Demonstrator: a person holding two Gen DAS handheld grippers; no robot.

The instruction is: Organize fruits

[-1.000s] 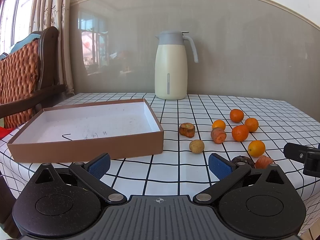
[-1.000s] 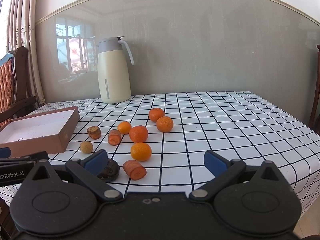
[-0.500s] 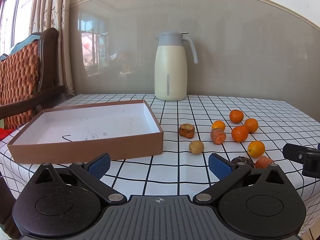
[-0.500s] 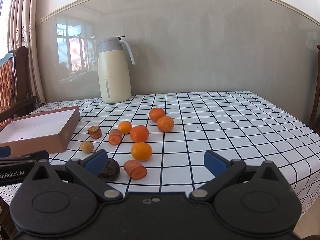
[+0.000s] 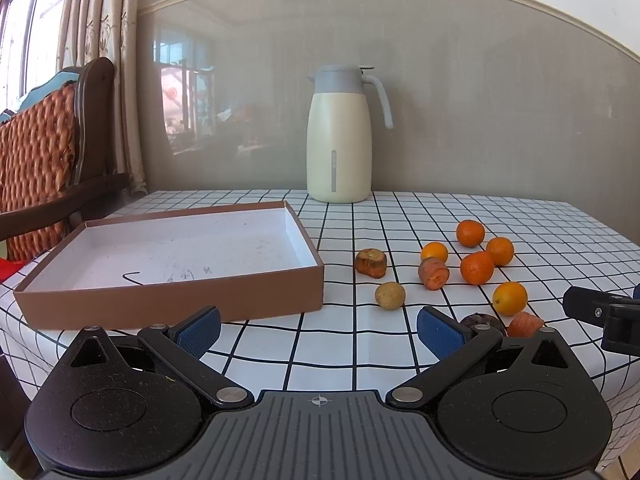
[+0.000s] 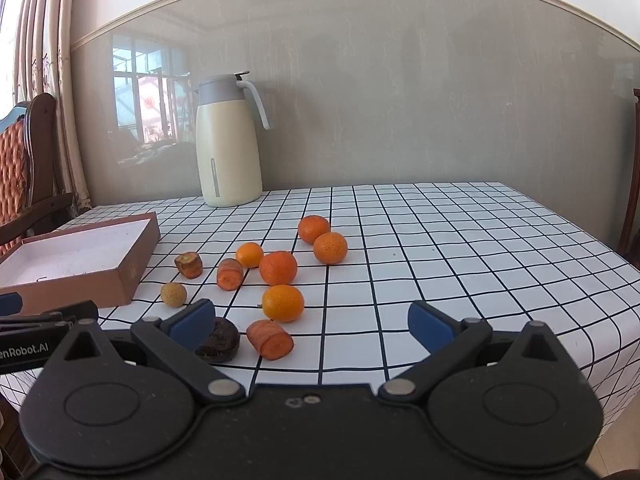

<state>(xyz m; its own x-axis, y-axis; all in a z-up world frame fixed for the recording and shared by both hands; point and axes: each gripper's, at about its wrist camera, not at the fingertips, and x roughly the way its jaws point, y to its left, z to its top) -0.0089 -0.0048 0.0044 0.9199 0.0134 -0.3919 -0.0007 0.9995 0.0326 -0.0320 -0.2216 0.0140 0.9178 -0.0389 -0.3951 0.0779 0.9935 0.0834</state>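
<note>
Several oranges lie loose on the checked tablecloth, the nearest one [image 6: 283,303] [image 5: 509,298] just ahead of my right gripper. Among them are carrot pieces [image 6: 269,339] [image 5: 433,273], a dark round fruit [image 6: 218,339] [image 5: 482,322], a small tan fruit [image 6: 173,294] [image 5: 390,295] and a brown stub [image 6: 188,265] [image 5: 371,262]. An empty brown box with a white inside [image 5: 176,256] [image 6: 80,260] lies to the left. My left gripper [image 5: 318,330] is open at the table's front edge, in front of the box's right corner. My right gripper [image 6: 310,322] is open, holding nothing.
A cream thermos jug with a grey lid [image 5: 340,136] [image 6: 228,140] stands at the back by the wall. A wooden chair with an orange woven back [image 5: 44,152] is left of the table. The table's right half [image 6: 480,248] is bare cloth.
Both views have barely shifted; the fruits and the box lie where they were and both grippers stay open.
</note>
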